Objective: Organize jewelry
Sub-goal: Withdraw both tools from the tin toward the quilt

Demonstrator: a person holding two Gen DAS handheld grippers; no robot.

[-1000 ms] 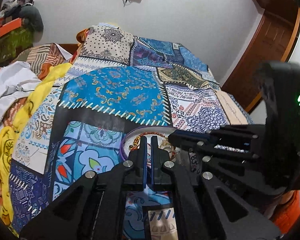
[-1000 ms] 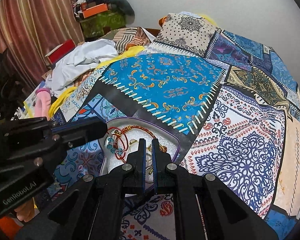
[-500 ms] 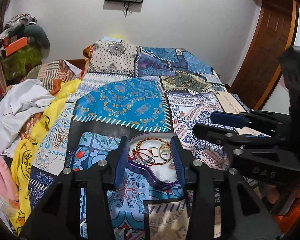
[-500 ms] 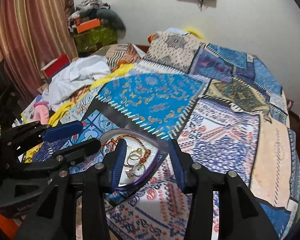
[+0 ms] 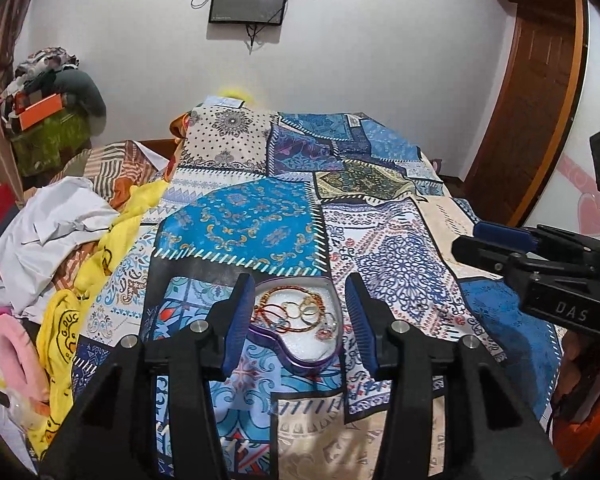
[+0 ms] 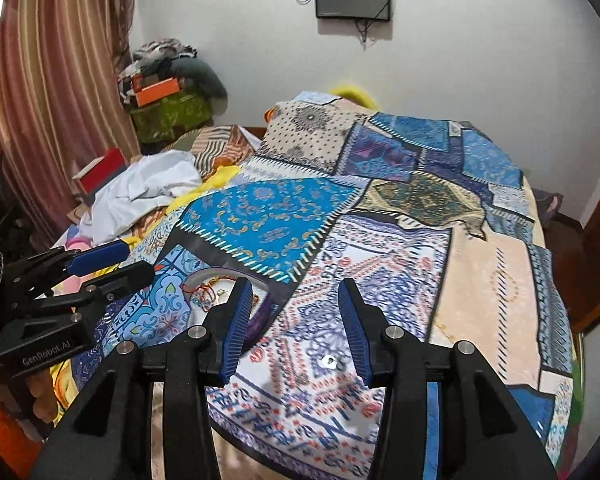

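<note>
Several bangles and rings [image 5: 296, 312] lie tangled in a purple-rimmed tray [image 5: 300, 362] on the patchwork bedspread [image 5: 396, 248], near the bed's front edge. Seen from the left wrist, the left tool [image 5: 296, 320] hangs above the tray with its blue pads spread wide, empty, the tray framed between them. The right tool [image 6: 296, 324] is likewise spread and empty, off to the tray's right over bare bedspread.

As I judge it, the risk lies in the tangle: closing on one ring could drag its neighbours out, and the soft bed may let the light tray tip or slide under a push.

Only the left wrist view shows the tray's whole contents; from the right wrist a finger hides most of it. Only the right view shows a small shiny piece [image 6: 329, 361] lying loose on the bedspread, right of the tray.
</note>
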